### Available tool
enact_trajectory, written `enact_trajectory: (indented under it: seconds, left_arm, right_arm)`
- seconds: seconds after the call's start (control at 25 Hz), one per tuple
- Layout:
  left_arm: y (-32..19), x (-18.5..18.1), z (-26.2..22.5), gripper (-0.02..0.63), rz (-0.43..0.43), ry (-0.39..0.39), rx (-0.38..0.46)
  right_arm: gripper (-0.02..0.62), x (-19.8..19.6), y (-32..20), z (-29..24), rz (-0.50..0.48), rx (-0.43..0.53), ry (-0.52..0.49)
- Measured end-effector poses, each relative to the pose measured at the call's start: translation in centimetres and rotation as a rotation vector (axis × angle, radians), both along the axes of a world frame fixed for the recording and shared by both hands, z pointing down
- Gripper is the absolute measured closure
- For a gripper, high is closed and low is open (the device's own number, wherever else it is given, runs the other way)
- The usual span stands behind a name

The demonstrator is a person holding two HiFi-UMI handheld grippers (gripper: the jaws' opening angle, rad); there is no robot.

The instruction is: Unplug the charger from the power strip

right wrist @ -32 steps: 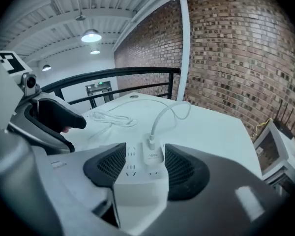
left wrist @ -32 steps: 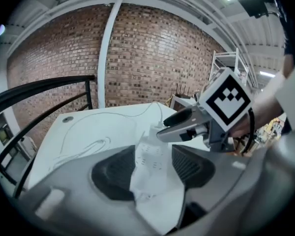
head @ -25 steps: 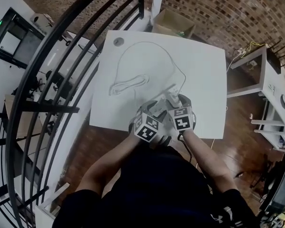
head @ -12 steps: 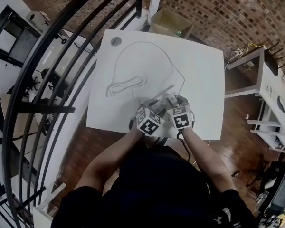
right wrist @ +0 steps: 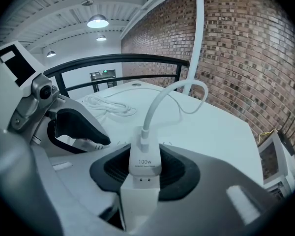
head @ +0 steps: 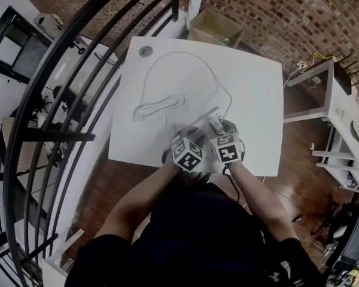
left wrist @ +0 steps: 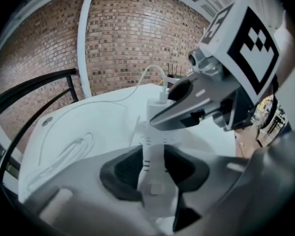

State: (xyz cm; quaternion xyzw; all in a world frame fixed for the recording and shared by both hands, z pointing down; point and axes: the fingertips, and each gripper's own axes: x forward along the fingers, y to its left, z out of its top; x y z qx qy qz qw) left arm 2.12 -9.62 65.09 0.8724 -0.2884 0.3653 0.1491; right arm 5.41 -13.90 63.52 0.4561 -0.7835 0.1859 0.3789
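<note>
A white power strip (left wrist: 152, 151) lies on the white table (head: 251, 88). My left gripper (left wrist: 155, 168) has just been closing, and its black pads (left wrist: 120, 173) now press on the strip's sides. A white charger (right wrist: 145, 163) marked 100W stands plugged into the strip (right wrist: 137, 205), its white cable (right wrist: 157, 107) arching away. My right gripper (right wrist: 145, 168) has also been closing, with its pads (right wrist: 179, 173) against the charger's sides. In the left gripper view the right gripper (left wrist: 187, 102) reaches across to the charger (left wrist: 156, 107). From the head both grippers (head: 188, 154) (head: 227, 148) sit side by side near the table's front edge.
The cable loops over the table (head: 185, 55) and ends in a loose coil (head: 158, 107) at left. A small round disc (head: 145, 51) lies at the far left corner. A black railing (head: 78, 100) runs left of the table, a cardboard box (head: 215, 28) behind it, and a white side table (head: 341, 100) at right.
The left gripper has come down a little onto the power strip, closer beside the right gripper. The right gripper has kept its place at the charger.
</note>
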Motion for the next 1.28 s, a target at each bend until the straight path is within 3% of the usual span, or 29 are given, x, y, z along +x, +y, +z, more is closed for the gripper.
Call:
enact_trajectory:
  seconds: [0.2, 0.68, 1.0, 1.28]
  left_arm:
    - [0.2, 0.0, 0.0, 0.466, 0.009, 0.011, 0.039]
    - [0.4, 0.2, -0.2, 0.466, 0.031, 0.014, 0.029]
    - [0.3, 0.1, -0.2, 0.466, 0.035, 0.017, 0.019]
    - [0.5, 0.3, -0.1, 0.468, 0.057, 0.002, 0.02]
  right_arm:
    - [0.454, 0.1, 0.1, 0.0, 0.014, 0.024, 0.001]
    - [0.453, 0.5, 0.5, -0.4, 0.053, -0.013, -0.069]
    - [0.456, 0.1, 0.5, -0.7, 0.007, 0.013, -0.006]
    - [0.454, 0.9, 0.9, 0.4, 0.041, -0.071, -0.027]
